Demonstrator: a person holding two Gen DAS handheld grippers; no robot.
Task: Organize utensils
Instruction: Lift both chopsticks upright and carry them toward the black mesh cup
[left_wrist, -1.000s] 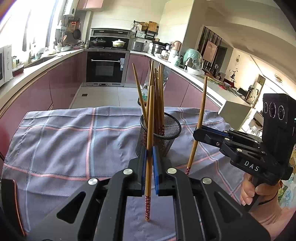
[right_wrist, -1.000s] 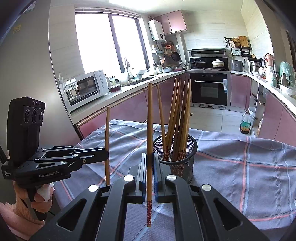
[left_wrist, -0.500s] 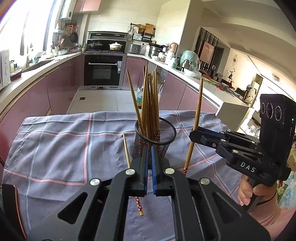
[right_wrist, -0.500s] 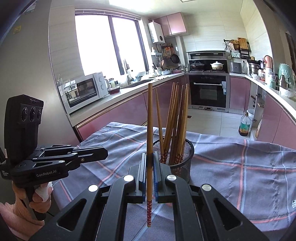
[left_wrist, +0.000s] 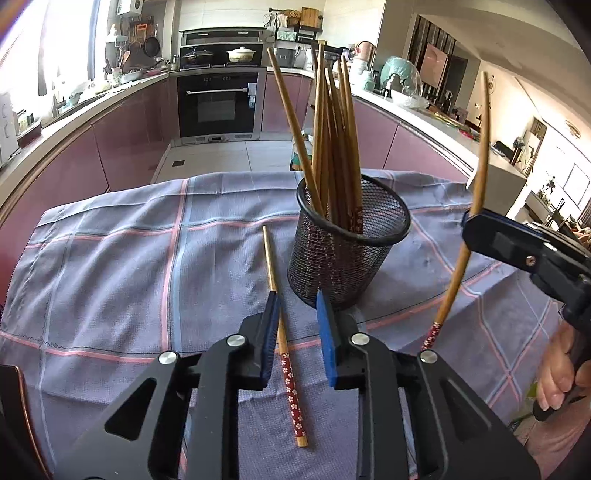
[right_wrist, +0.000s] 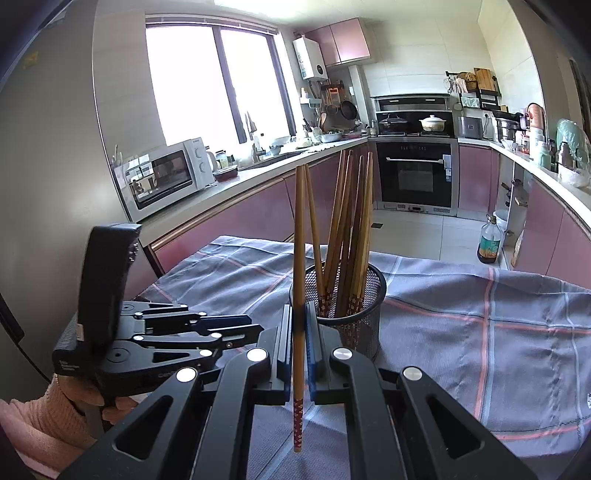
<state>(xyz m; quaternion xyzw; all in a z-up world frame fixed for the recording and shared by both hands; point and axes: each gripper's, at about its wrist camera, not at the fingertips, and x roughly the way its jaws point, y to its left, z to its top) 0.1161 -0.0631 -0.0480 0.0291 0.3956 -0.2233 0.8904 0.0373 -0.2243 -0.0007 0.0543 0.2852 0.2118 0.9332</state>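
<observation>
A grey-blue checked cloth (left_wrist: 110, 266) with pink and pale stripes covers the table and carries everything else. Toward its far middle stands a black mesh holder (left_wrist: 347, 243), upright, with a bundle of wooden chopsticks (left_wrist: 332, 140) leaning out of it, their red patterned ends down inside the mesh. The left gripper (left_wrist: 295, 314) hangs low over the cloth just in front of the holder with its blue-padded jaws spread apart and nothing between them. Beneath it a single loose chopstick (left_wrist: 284, 350) lies flat on the cloth, its plain tip pointing toward the holder's left side and its red flowered end nearest the camera; from this angle it passes under the left pad, and whether the pad touches it is hard to judge. The right gripper (right_wrist: 299, 343) sits to the right of the holder, its jaws closed on a held chopstick (right_wrist: 298, 258) that stands almost upright, narrow tip up, red flowered end hanging below the pads above the cloth, close beside the holder's rim.
</observation>
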